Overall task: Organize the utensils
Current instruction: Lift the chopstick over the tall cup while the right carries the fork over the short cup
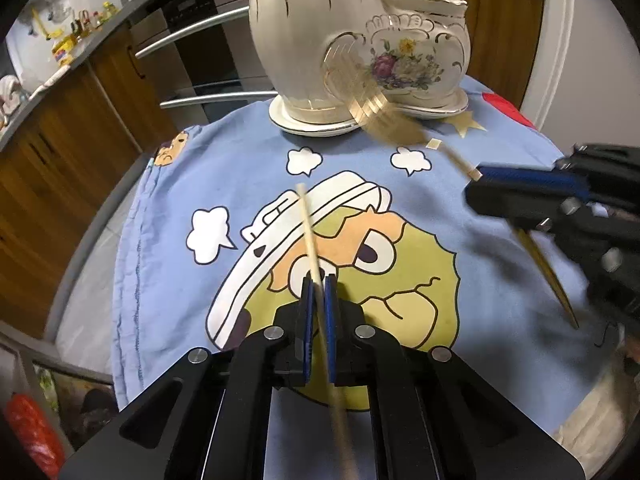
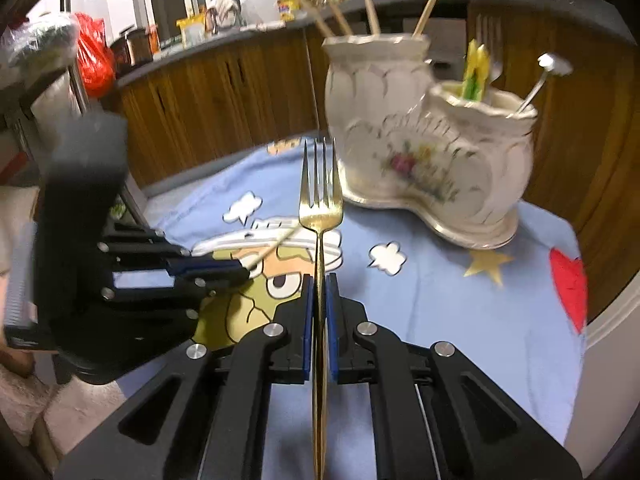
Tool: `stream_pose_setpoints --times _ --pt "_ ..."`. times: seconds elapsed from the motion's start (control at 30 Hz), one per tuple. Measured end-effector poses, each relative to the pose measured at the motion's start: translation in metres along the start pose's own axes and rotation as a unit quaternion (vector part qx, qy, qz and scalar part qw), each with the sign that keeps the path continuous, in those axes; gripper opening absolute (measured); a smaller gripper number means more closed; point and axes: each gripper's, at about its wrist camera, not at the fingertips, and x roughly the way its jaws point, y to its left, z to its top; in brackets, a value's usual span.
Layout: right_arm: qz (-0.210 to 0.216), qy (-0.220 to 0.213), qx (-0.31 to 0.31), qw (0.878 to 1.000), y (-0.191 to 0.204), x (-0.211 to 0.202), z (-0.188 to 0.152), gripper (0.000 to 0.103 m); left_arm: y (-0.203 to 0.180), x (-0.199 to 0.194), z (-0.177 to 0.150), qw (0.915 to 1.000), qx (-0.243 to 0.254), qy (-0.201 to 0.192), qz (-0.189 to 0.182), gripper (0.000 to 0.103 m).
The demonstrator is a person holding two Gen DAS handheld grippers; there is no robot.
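My left gripper point(image 1: 319, 284) is shut on a thin wooden chopstick point(image 1: 310, 228) that points away over the tablecloth; the same gripper point(image 2: 244, 270) and stick point(image 2: 276, 246) also show in the right wrist view. My right gripper point(image 2: 319, 284) is shut on a gold fork point(image 2: 320, 204), tines up and toward the holder. In the left wrist view the fork point(image 1: 376, 108) is blurred in front of the holder, held by the right gripper point(image 1: 480, 184). The cream ceramic two-part utensil holder point(image 1: 320, 52) point(image 2: 432, 160) stands at the far side and holds several utensils.
A blue cartoon tablecloth point(image 1: 192, 176) point(image 2: 460, 304) covers the round table. Wooden kitchen cabinets point(image 2: 224, 108) and a cluttered counter point(image 1: 64, 48) lie behind. An oven with metal handles point(image 1: 192, 32) is behind the holder. A red bag point(image 2: 94, 60) hangs at the left.
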Motion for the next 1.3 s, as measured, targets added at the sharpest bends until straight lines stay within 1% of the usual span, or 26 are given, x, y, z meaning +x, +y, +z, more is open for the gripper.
stream_pose_setpoints --times 0.17,0.3,0.5,0.7,0.8,0.9,1.03,1.07,1.3 --pt "-0.007 -0.032 0.014 0.999 -0.010 -0.016 0.003 0.006 0.006 -0.002 -0.004 0.9997 -0.011 -0.015 -0.014 0.005" --pt "-0.011 -0.071 0.026 0.997 -0.016 -0.027 0.007 0.006 0.005 -0.010 -0.006 0.9989 -0.008 -0.045 -0.012 0.005" --pt "-0.027 -0.134 0.041 0.990 -0.023 -0.047 0.013 0.006 0.003 -0.029 0.000 0.9963 -0.005 -0.084 -0.015 0.005" --pt "-0.041 -0.186 0.053 0.980 -0.027 -0.064 0.015 0.006 0.005 -0.050 0.006 0.9917 -0.014 -0.124 -0.030 0.005" --pt "-0.046 -0.210 0.059 0.975 -0.031 -0.070 0.016 0.006 0.005 -0.064 0.009 0.9876 -0.013 -0.152 -0.039 0.005" --pt "-0.055 -0.221 0.064 0.972 -0.032 -0.073 0.015 0.006 0.007 -0.071 0.011 0.9837 -0.021 -0.173 -0.044 0.005" --pt "-0.064 -0.238 0.069 0.967 -0.034 -0.079 0.013 0.006 0.012 -0.081 0.011 0.9757 -0.035 -0.208 -0.061 0.005" --pt "-0.066 -0.241 0.073 0.965 -0.035 -0.079 0.012 0.006 0.013 -0.085 0.011 0.9722 -0.038 -0.221 -0.067 0.005" --pt "-0.079 -0.262 0.077 0.959 -0.030 -0.082 0.012 0.006 0.018 -0.092 0.013 0.9586 -0.051 -0.267 -0.085 0.005"
